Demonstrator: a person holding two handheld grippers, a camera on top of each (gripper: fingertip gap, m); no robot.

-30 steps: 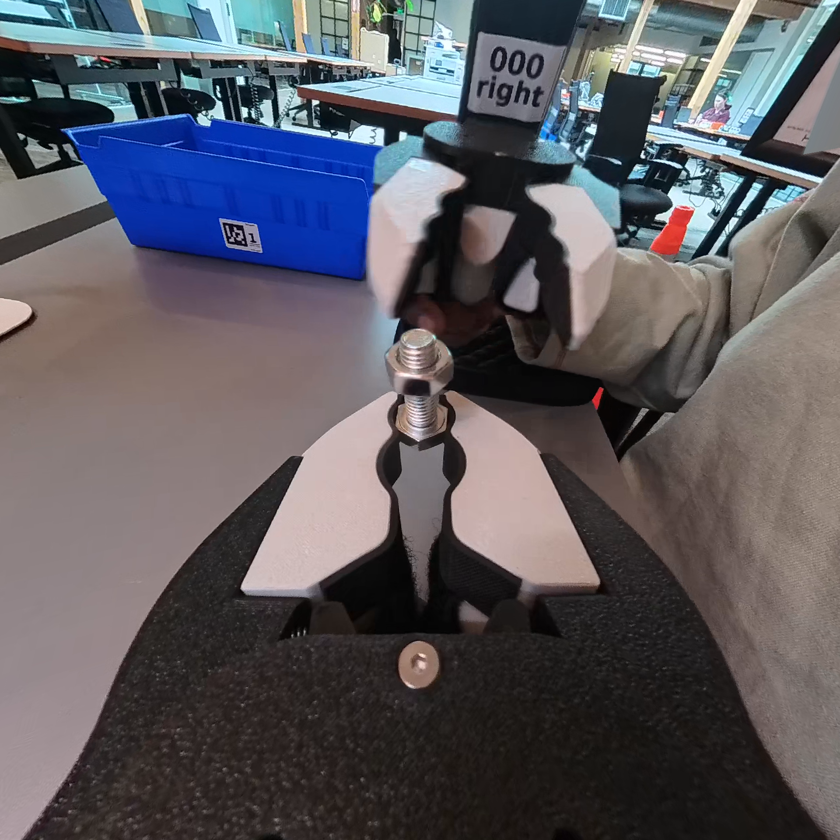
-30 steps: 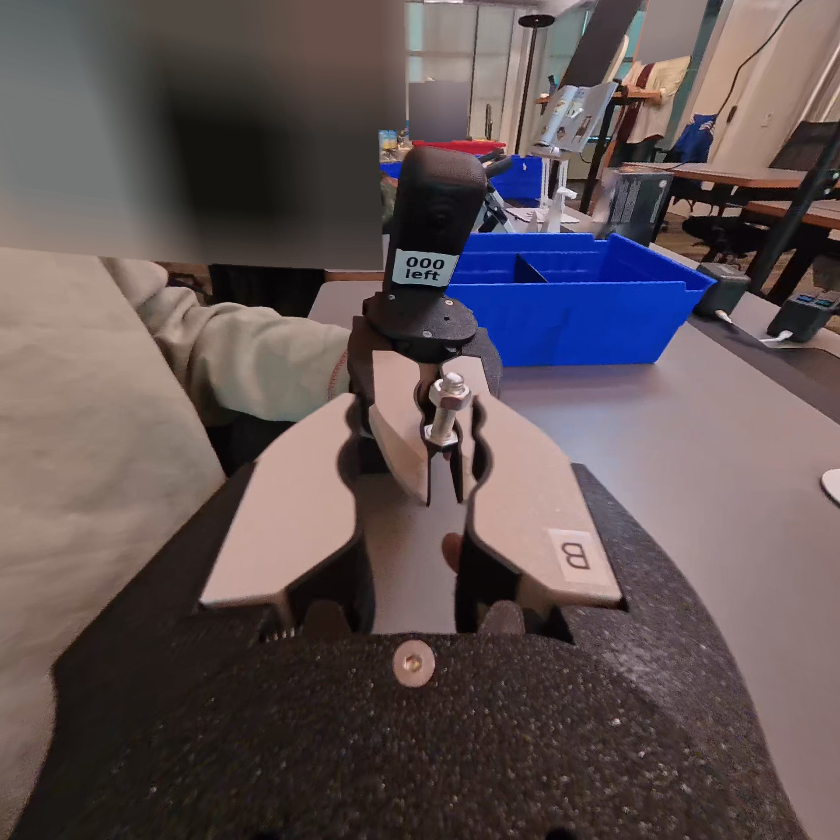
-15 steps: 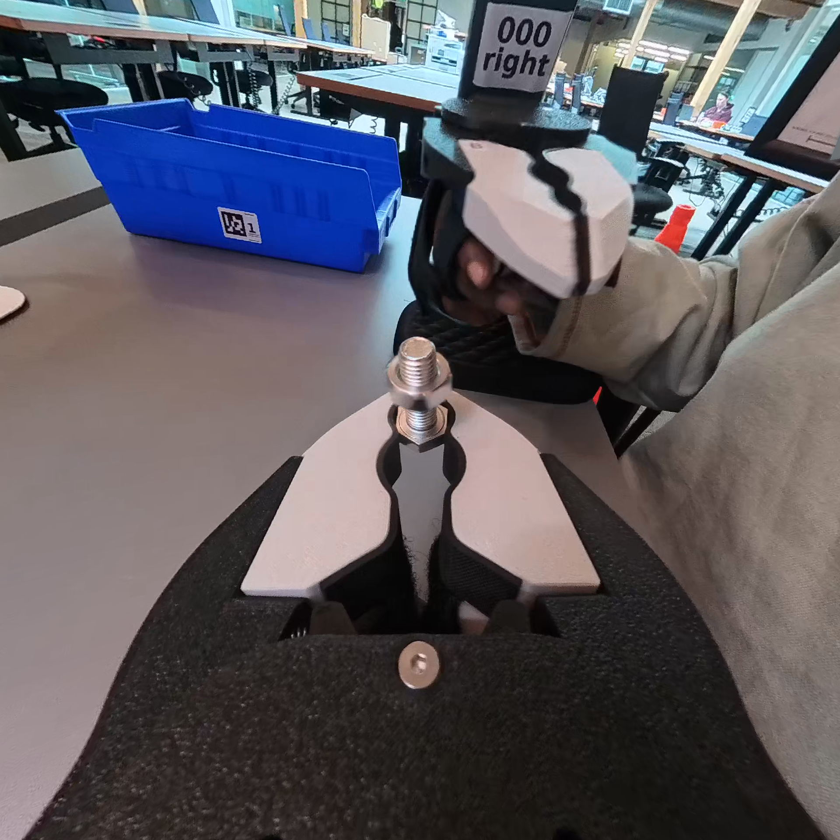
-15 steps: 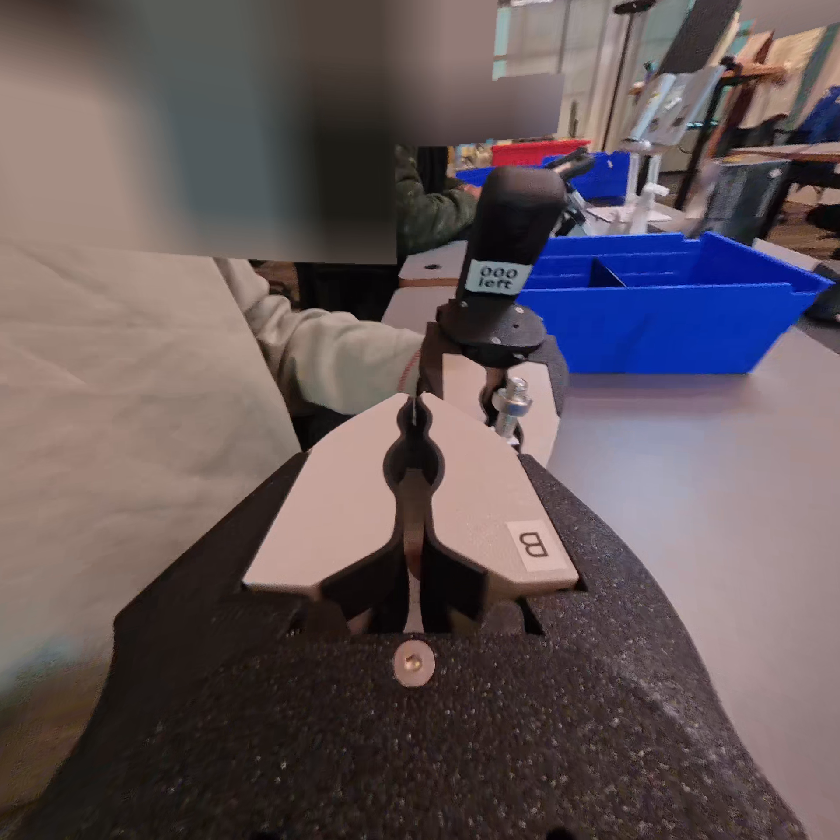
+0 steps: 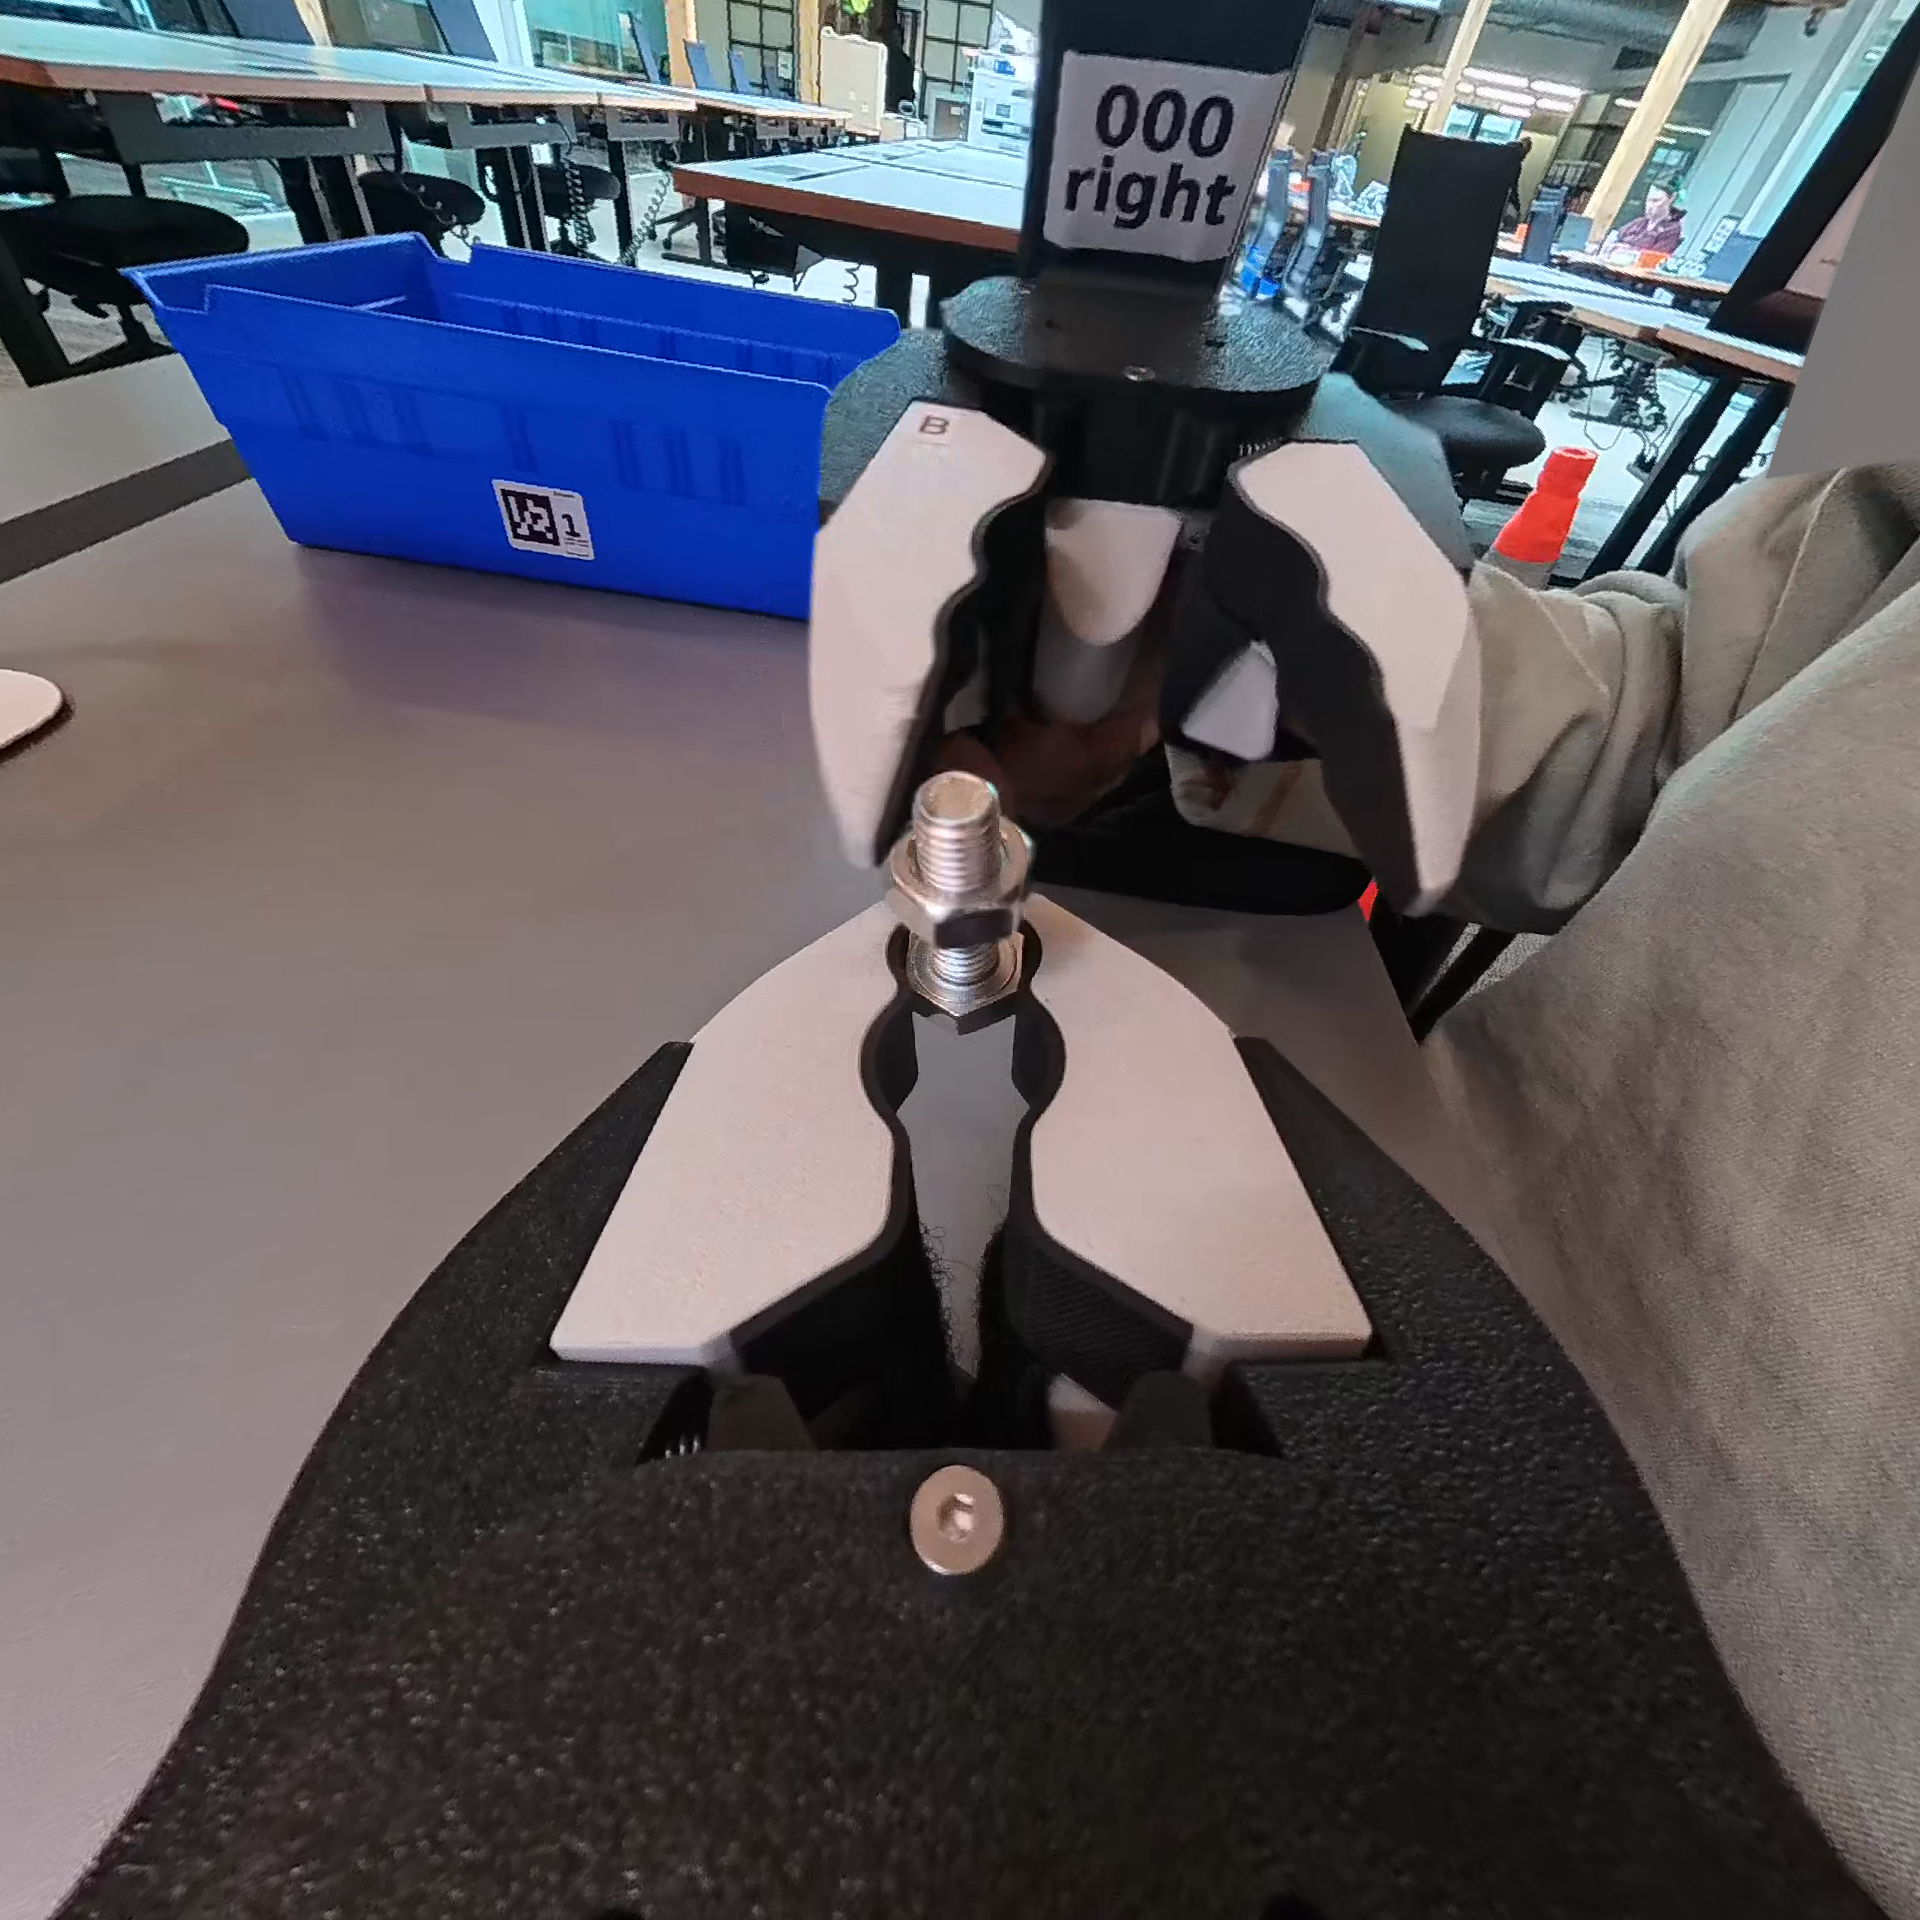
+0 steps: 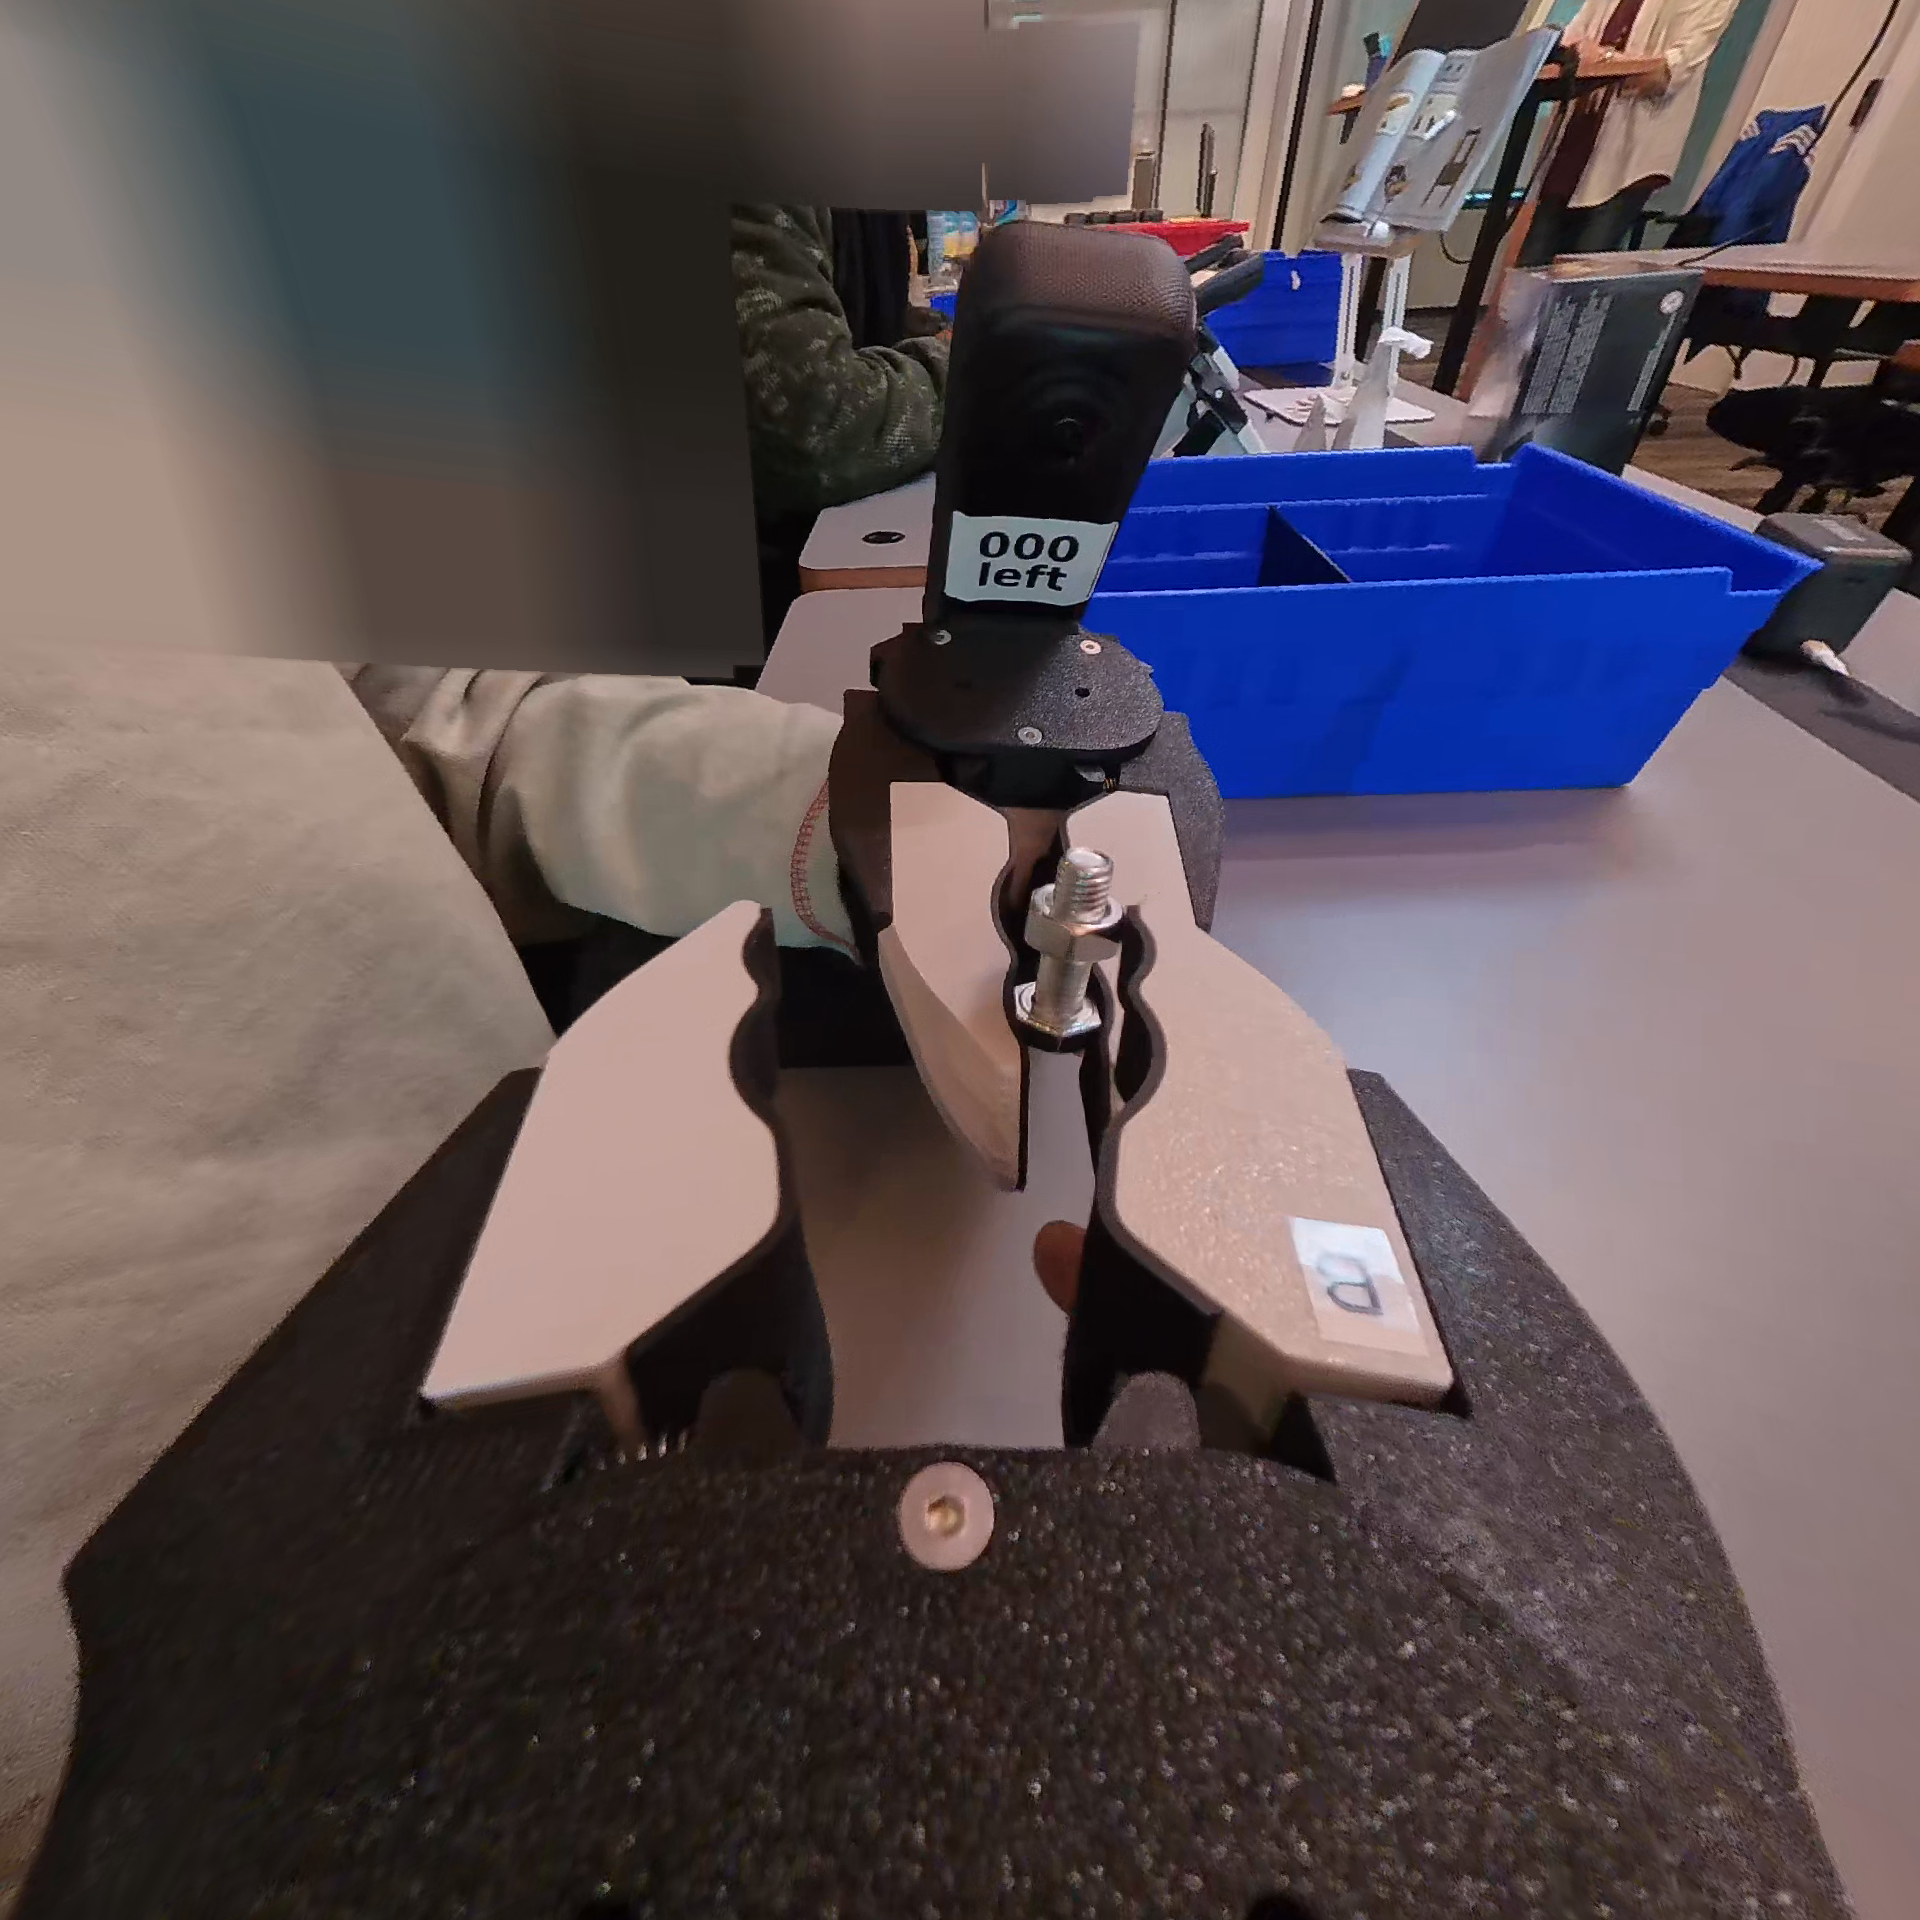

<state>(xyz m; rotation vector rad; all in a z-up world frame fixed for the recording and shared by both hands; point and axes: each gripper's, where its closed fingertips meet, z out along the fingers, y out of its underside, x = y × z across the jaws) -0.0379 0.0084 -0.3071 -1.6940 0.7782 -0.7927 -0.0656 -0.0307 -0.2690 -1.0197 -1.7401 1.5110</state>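
Steel bolt [image 5: 958, 914] carrying two nuts sits clamped in left tool [image 5: 961, 997]; right tool [image 6: 940, 935] gapes wide.

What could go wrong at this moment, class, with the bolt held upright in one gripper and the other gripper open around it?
1. The left gripper clamps only the bolt near its head, so a sideways knock from the right gripper could tilt it.
2. The open right gripper sits off-centre, one finger close to the nut; closing might catch it unevenly.
3. If dropped, the bolt could roll across the table.
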